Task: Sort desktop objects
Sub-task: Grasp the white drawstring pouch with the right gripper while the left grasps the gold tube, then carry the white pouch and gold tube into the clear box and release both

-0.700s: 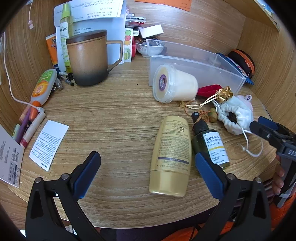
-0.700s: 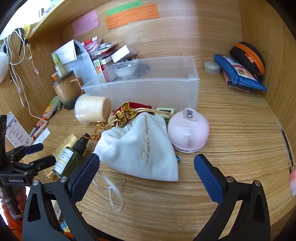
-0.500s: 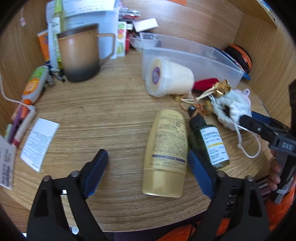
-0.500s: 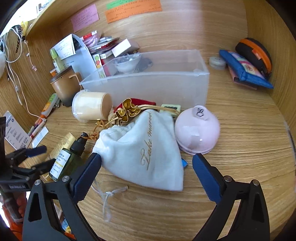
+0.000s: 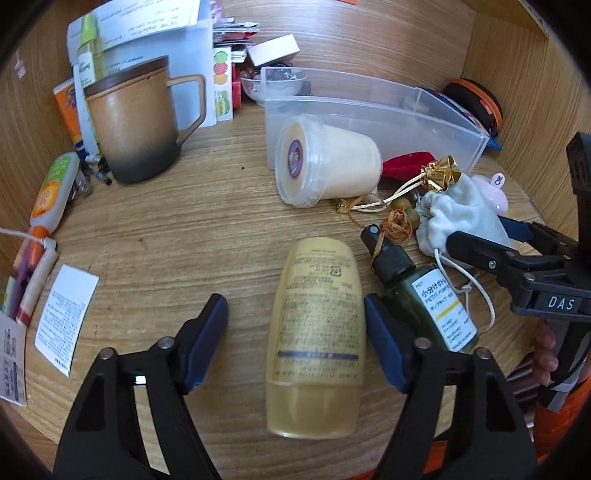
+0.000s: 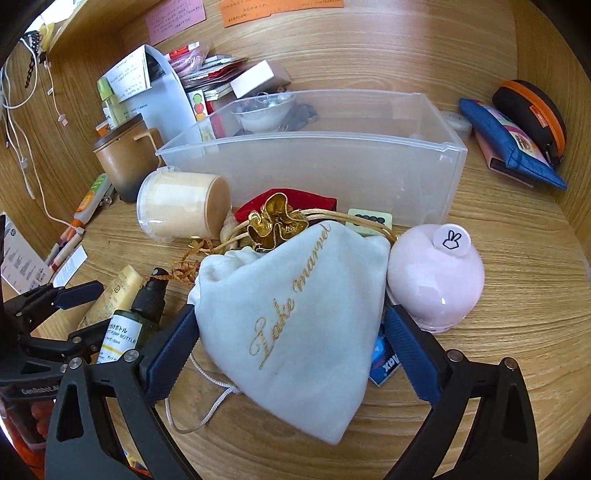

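this looks like a home desk nook, a wooden desktop [image 5: 155,229] closed in by wood-grain walls. sticky notes [image 6: 177,16] in pink and orange cling to the back wall at the top of the right wrist view. at the upper left of the left wrist view a lidded brown mug [image 5: 136,125] stands before a heap of papers and leaflets [image 5: 147,26], with pens and tubes [image 5: 33,266] along the left edge. toiletries lie about: a yellow lotion bottle [image 5: 317,325], a green pump bottle [image 5: 424,295], a cream jar [image 5: 328,166] on its side. a clear plastic bin [image 6: 332,162] sits mid-desk, pouches [image 6: 517,136] at the upper right, charging cables [image 6: 18,110] hanging at the left.
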